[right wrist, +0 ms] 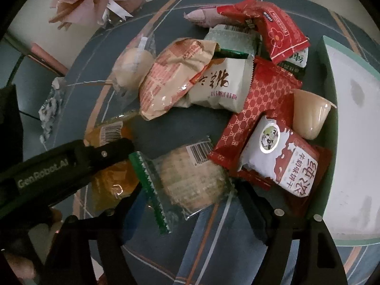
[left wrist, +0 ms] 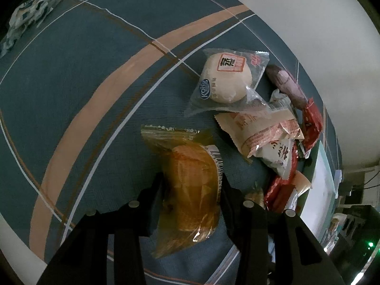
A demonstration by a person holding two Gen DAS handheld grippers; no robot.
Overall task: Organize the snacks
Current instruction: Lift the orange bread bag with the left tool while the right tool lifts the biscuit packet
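Left wrist view: left gripper [left wrist: 192, 190] clamped on orange bun packet [left wrist: 190, 185], long axis running bottom to top of frame; right gripper [right wrist: 187, 190] apart around green-edged cake packet [right wrist: 185, 180].

Tablecloth [left wrist: 83, 83]: woven cloth, matt, fine ribbed texture. Yellow cake wrapper [left wrist: 190, 185]: clear glossy plastic film, crinkled, w/ glare spots. White bun pack [left wrist: 225, 80] at 1 o'clock from it: transparent shiny film. Red patterned packet [right wrist: 261, 109]: satin-gloss foil-like plastic. Beige pudding cup [right wrist: 311, 114] at 3 o'clock of that: smooth semi-gloss plastic. Left gripper [left wrist: 192, 190] fingers: matt black plastic, small metal-looking pins. Bouquet wrap [right wrist: 78, 2]: pinkish matt paper.
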